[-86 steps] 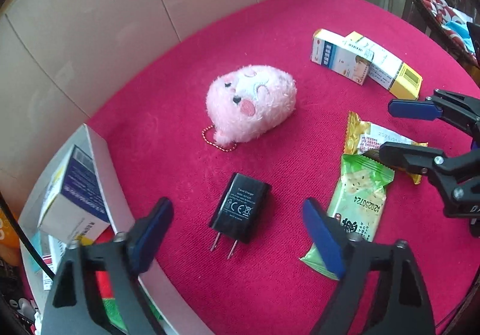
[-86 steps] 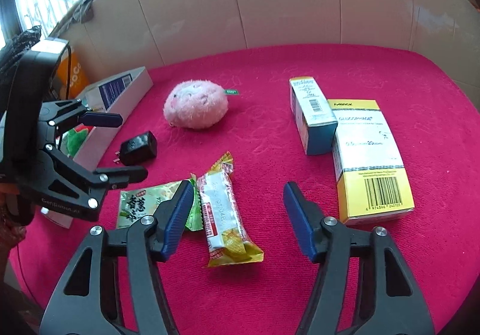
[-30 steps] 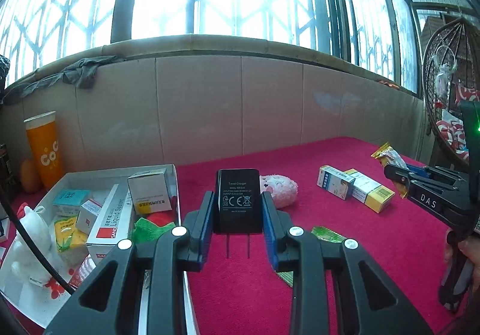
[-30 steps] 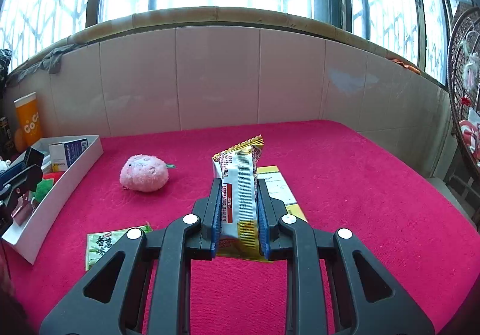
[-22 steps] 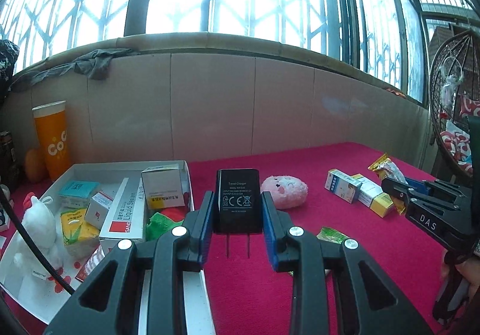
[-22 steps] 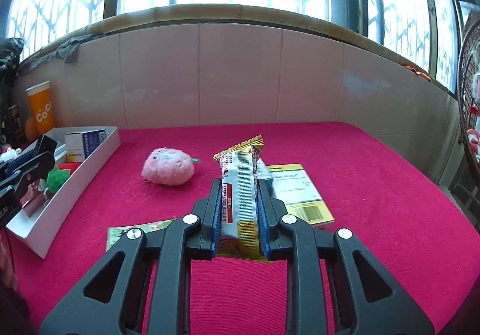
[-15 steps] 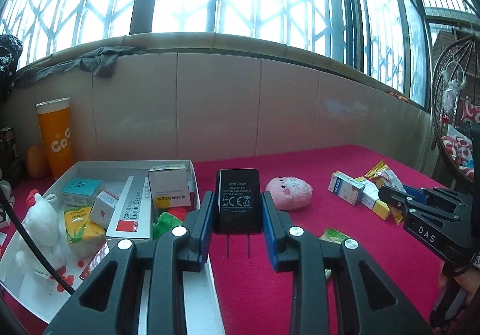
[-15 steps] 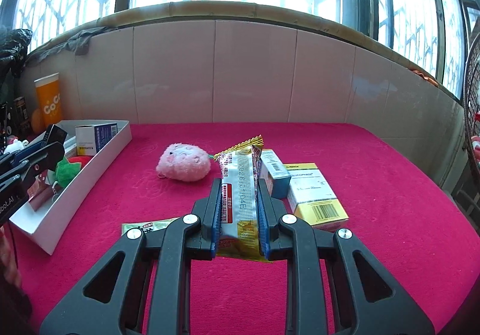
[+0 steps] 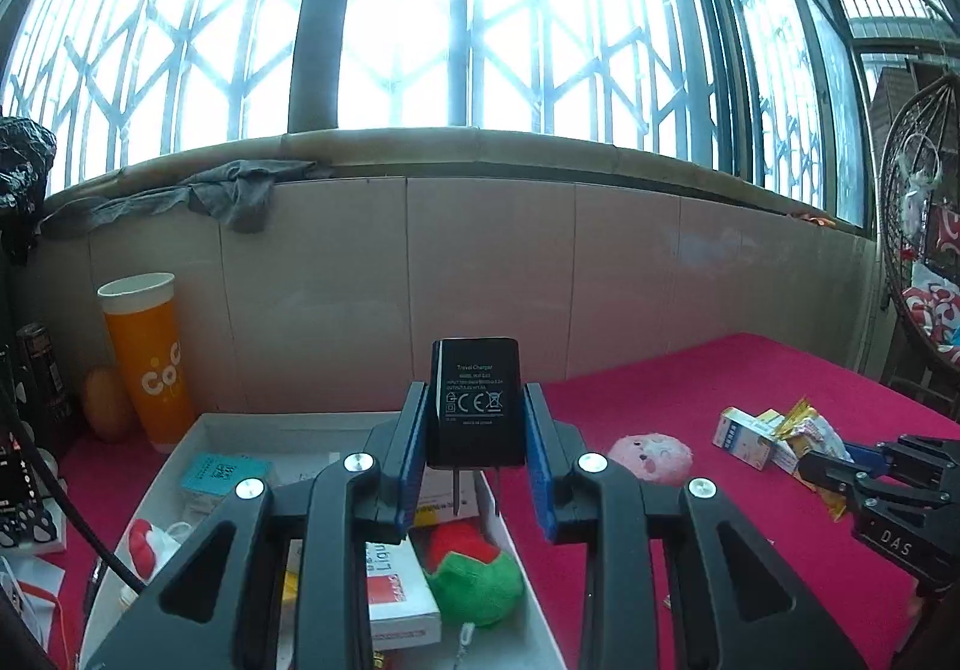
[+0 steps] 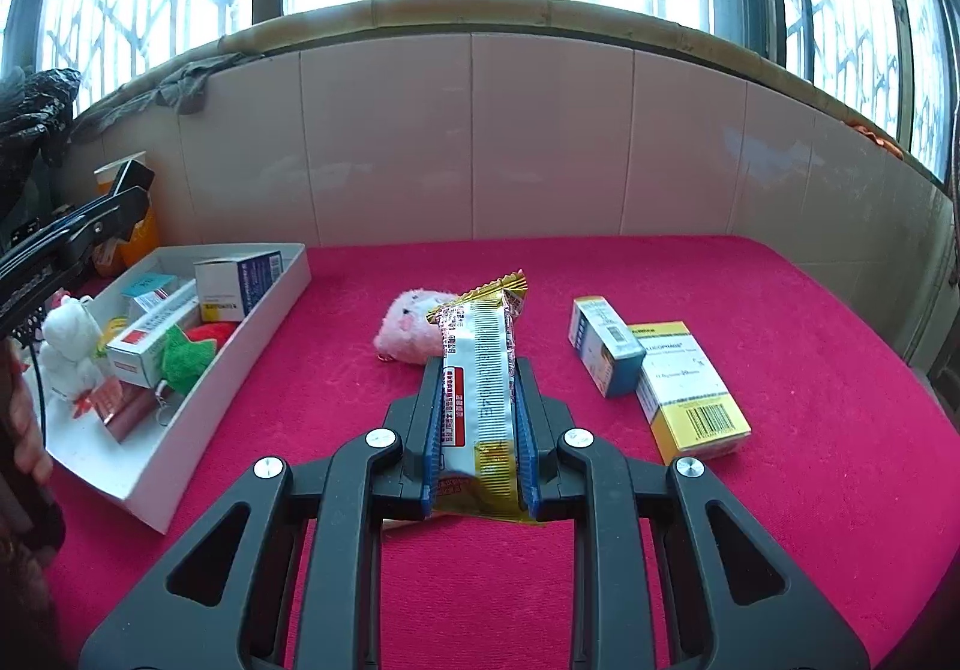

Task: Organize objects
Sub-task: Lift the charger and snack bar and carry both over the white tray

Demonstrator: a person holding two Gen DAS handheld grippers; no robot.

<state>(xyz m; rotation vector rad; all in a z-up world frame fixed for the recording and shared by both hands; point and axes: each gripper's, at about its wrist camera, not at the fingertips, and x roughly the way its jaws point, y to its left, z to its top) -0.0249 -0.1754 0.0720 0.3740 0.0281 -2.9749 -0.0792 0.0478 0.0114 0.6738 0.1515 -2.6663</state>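
My left gripper (image 9: 477,418) is shut on a black travel charger (image 9: 476,400), prongs down, held in the air over the right part of the white box (image 9: 282,421). My right gripper (image 10: 477,400) is shut on a gold and white snack bar (image 10: 478,376), held above the red cloth. The white box (image 10: 264,322) at the left holds several small cartons, a white plush and a green and red plush. The left gripper with the charger shows at the far left of the right wrist view (image 10: 129,196).
A pink plush (image 10: 405,331), a blue carton (image 10: 603,343) and a yellow carton (image 10: 690,394) lie on the red cloth (image 10: 810,370). An orange cup (image 9: 147,352) stands behind the box by the tiled wall. The right gripper (image 9: 840,469) is at the right in the left wrist view.
Both grippers closed on their items and lifted them off the cloth. Since then the left one has carried the charger leftward over the box, and the right one has swung left toward the box.
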